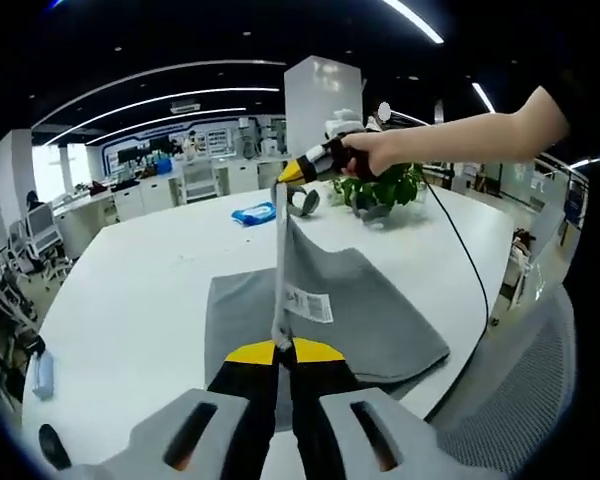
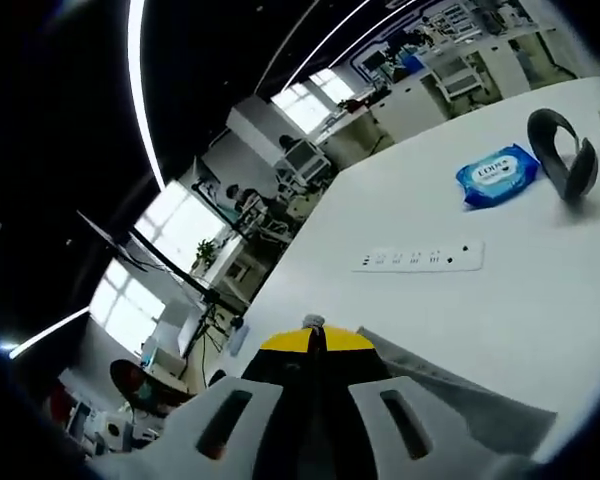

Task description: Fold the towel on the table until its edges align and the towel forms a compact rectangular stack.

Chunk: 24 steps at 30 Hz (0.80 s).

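1. Towel [image 1: 360, 310]: grey, lying on the white table [image 1: 150, 280] as a partly folded sheet with a white label facing up; one edge is lifted and stretched taut between the two grippers.
2. Left gripper [image 1: 283, 345]: its yellow-tipped jaws are closed together on the near end of the lifted edge.
3. Right gripper [image 1: 292, 173]: held in a person's hand [image 1: 370, 152] above the far side of the towel; in the left gripper view its tip meets the top of the raised edge. In the right gripper view the jaws are pressed together, with grey cloth trailing just beside them.
4. Purpose of the hold, as a judgement: pinching both ends keeps the edge straight, so it can be carried over and laid flush on the opposite edge.
5. Surface: smooth and white, also carrying a blue wipes packet [image 2: 497, 175], a white power strip [image 2: 420, 258], a grey curved object [image 2: 562, 150] and a potted plant [image 1: 385, 190].
6. Room: open office with ceiling strip lights, desks, chairs and bright windows.
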### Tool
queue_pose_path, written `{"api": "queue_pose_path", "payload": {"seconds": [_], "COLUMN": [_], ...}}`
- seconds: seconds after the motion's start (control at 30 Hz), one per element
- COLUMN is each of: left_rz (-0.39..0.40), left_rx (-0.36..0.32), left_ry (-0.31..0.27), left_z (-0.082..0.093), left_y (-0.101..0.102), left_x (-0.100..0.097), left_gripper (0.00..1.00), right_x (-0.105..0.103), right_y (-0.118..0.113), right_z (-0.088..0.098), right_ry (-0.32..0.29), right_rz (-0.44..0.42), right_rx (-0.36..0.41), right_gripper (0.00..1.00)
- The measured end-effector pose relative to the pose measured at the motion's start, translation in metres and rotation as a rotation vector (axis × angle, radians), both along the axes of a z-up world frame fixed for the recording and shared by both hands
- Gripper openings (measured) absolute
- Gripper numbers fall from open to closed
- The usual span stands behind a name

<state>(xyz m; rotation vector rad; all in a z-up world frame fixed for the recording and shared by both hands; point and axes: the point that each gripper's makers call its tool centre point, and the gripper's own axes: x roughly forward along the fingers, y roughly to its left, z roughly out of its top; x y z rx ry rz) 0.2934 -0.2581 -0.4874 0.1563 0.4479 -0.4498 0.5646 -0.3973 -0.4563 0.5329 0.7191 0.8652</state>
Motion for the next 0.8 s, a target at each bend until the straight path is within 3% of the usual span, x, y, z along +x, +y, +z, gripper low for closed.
{"api": "queue_pose_path", "payload": {"seconds": [0.13,0.43,0.6,0.8], "left_rz": [0.018,-0.002,0.004,-0.002], "left_rx": [-0.020,0.052,0.073,0.096], "left_ry": [0.018,0.072,0.136,0.201], "left_z": [-0.008,-0.039,-0.058,-0.076], "left_y": [0.006,0.013,0.031,0.038], "left_x": [0.000,0.000,0.006,0.011], "left_gripper": [0.03,0.03,0.03,0.03], "right_x": [0.002,0.005,0.009,0.012], "right_y": [0.005,0.021,0.037,0.049], "right_z": [-0.010,-0.046,-0.061,-0.081], "right_ry": [0.012,0.085,0.081,0.140], "right_rz": [0.006,0.008,0.024,-0.032], "right_rx": [-0.012,-0.054,-0.084,-0.030], "right_gripper": [0.00,0.00,0.00,0.00]}}
